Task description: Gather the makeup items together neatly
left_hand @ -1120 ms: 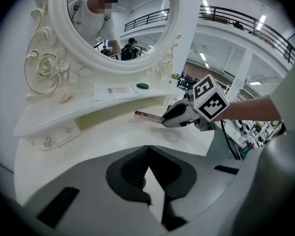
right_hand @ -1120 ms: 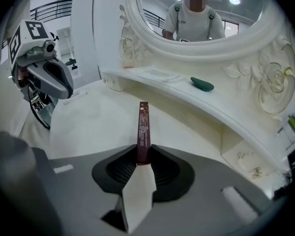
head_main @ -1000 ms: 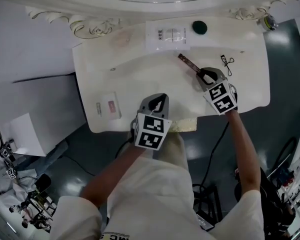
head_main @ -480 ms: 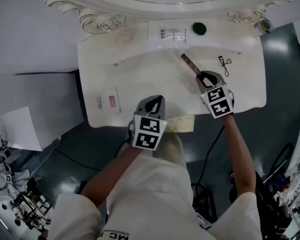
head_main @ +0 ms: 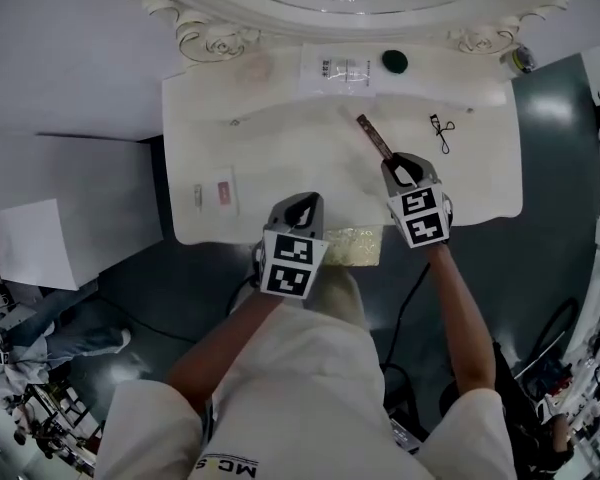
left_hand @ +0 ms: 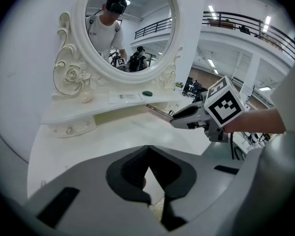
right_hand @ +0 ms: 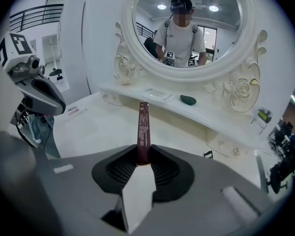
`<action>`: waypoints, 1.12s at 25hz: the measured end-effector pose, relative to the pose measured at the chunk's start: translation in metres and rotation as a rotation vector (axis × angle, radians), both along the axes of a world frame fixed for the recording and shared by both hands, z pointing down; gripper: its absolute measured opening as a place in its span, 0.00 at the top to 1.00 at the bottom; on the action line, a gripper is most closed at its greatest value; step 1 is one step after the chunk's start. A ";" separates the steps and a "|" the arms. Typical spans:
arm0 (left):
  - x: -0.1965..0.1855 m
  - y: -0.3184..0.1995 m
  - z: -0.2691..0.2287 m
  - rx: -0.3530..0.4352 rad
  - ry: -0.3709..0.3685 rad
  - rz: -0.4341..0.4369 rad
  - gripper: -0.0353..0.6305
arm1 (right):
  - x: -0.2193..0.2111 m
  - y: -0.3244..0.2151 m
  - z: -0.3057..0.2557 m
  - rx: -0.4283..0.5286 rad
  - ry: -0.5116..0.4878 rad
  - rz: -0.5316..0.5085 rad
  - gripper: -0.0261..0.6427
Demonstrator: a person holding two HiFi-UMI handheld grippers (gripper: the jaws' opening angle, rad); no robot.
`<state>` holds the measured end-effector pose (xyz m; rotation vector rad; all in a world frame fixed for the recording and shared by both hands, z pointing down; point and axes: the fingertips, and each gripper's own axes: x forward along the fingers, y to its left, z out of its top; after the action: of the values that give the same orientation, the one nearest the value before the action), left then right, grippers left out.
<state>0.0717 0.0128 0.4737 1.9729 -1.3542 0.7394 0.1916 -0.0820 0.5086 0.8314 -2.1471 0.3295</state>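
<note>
My right gripper [head_main: 404, 171] is shut on one end of a long dark maroon box [head_main: 373, 136], which sticks out over the white vanity top [head_main: 280, 148]. In the right gripper view the box [right_hand: 144, 124] stands clamped between the pads. My left gripper [head_main: 300, 211] is shut and empty near the table's front edge, its jaws closed together in the left gripper view [left_hand: 150, 168]. A flat white packet [head_main: 341, 71] and a green round item [head_main: 394, 62] lie on the back shelf. A black eyelash curler [head_main: 439, 134] lies at the right. A small pink-and-white pack [head_main: 220, 190] lies at the left.
An ornate round mirror [right_hand: 189, 28] rises behind the shelf and reflects a person. A yellowish textured cushion [head_main: 352, 246] sits just below the table's front edge. A small tube [head_main: 197, 196] lies beside the pink pack. Dark floor surrounds the table.
The right gripper with the maroon box has drifted slightly left and toward the front edge. The head view has shifted. The left gripper stays shut in nearly the same place.
</note>
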 end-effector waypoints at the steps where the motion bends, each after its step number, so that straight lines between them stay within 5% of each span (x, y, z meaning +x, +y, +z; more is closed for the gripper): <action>1: -0.001 0.002 -0.001 0.003 -0.001 -0.007 0.93 | -0.001 0.002 -0.002 0.001 -0.005 0.006 0.83; 28: -0.054 0.070 -0.047 0.098 -0.019 -0.157 0.93 | -0.036 0.066 -0.057 0.011 -0.045 0.169 0.83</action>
<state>0.0178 0.0830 0.4265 1.9115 -1.5627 0.6306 0.1552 -0.0156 0.4516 1.0238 -2.1263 0.4274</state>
